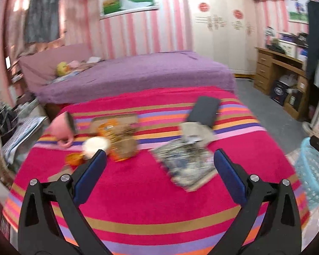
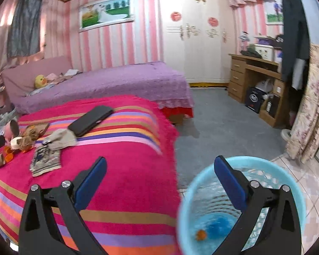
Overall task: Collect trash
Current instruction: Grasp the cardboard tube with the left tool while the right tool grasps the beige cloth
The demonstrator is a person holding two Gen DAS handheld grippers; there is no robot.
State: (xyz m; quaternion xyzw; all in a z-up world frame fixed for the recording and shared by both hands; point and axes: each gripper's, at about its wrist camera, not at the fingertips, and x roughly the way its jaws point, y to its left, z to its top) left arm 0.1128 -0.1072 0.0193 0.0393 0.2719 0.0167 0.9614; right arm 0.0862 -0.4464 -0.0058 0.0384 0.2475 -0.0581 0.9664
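Hovering over the striped blanket (image 1: pixel 138 191), the left gripper (image 1: pixel 159 159) stands spread and empty; one orange wrapper (image 1: pixel 117 136) lies just beyond its left finger, one patterned packet (image 1: pixel 185 165) between the tips. From the right wrist, the right gripper (image 2: pixel 159 167) gapes empty beside that blanket, its right finger over one blue basket (image 2: pixel 295 191) holding one small orange scrap (image 2: pixel 201 234).

Left claw (image 1: pixel 159 159) and right claw (image 2: pixel 159 167) both gape wide, empty.
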